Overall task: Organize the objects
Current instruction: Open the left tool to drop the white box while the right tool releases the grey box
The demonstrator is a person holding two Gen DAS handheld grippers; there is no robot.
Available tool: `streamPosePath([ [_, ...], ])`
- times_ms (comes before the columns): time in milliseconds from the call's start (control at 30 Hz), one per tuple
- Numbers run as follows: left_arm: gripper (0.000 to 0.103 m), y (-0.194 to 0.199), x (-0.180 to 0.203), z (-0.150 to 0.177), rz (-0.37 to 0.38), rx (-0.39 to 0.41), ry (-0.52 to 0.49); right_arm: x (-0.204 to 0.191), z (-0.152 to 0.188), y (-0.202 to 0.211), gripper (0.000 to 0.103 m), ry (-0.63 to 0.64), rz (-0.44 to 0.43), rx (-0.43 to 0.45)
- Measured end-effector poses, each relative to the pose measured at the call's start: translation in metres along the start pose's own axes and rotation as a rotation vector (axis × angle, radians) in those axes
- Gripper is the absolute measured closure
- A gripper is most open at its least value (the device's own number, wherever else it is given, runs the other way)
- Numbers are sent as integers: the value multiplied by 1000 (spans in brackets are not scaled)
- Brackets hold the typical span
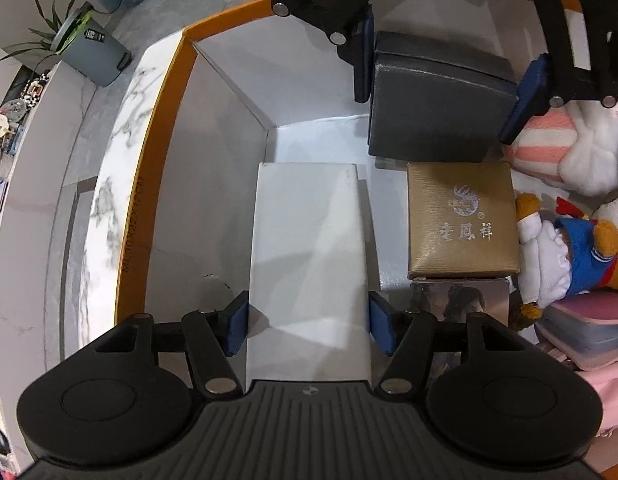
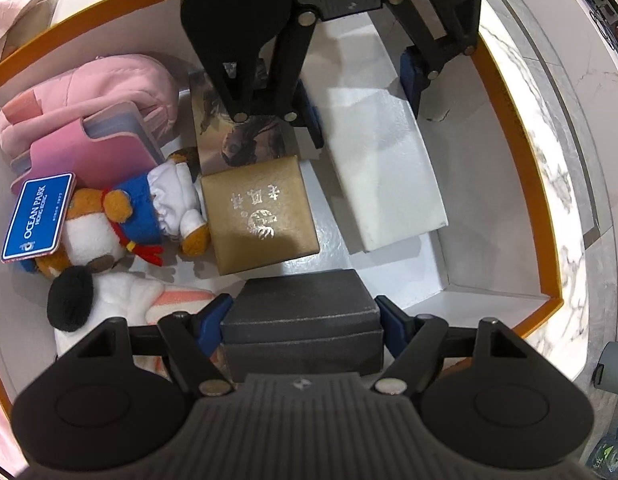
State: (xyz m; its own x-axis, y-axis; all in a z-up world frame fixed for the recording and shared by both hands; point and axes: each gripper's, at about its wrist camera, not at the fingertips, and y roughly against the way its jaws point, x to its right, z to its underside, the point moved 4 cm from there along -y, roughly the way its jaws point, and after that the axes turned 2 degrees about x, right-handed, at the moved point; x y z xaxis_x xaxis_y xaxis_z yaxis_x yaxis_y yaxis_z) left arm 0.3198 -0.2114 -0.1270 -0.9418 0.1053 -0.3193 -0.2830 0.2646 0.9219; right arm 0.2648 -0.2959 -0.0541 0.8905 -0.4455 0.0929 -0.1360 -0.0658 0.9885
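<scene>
White box (image 1: 309, 264): plain, oblong, inside the orange-rimmed box, lying lengthwise near its side wall; clamped at the near end.
Left gripper (image 1: 309, 320): jaws clenched on the white box, blue pads (image 1: 239, 326) pressed against both long sides.
Dark grey box (image 2: 305, 320): hinged case with a seam across the front, inside the same container, at the far end of the gold box.
Right gripper (image 2: 305, 322): jaws closed on the dark grey box, one blue pad on each flank.
Gold box (image 1: 461, 220): square, silver emblem and Chinese characters on the lid, between the dark grey box and the picture card, just beside the white box.
Picture card (image 2: 245, 136): glossy printed panel, partly hidden under the left gripper's linkage, touching the gold box's edge.
Plush duck (image 2: 121, 220): blue jacket, orange feet, lying on its side next to the gold box.
Ocean Park tag (image 2: 39, 216): blue, resting over the plush duck's head.
Pink slippers (image 2: 89, 120): stacked in the corner beyond the plush.
White plush (image 2: 125, 296): black ear, pink-striped part, near the right gripper.
Orange-rimmed box (image 1: 149, 184): white interior, standing on a marble-patterned counter (image 1: 105, 184).
</scene>
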Motion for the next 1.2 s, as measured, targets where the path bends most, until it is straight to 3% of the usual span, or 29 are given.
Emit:
streamPosePath([
  [300,29,-10,1,-2,-14,-89,-12,-7,-4,1,26,21,14,-34],
  [600,29,-10,-2,-5,6,-111,17,-16,-11,6,26,96,-26,-35],
  [1033,26,31,-17,2,11,4,165,-27,-20,-3,25,122,-33,-79],
  [1200,26,50,-9,0,28,53,212,-30,-22,3,17,108,-16,-84],
])
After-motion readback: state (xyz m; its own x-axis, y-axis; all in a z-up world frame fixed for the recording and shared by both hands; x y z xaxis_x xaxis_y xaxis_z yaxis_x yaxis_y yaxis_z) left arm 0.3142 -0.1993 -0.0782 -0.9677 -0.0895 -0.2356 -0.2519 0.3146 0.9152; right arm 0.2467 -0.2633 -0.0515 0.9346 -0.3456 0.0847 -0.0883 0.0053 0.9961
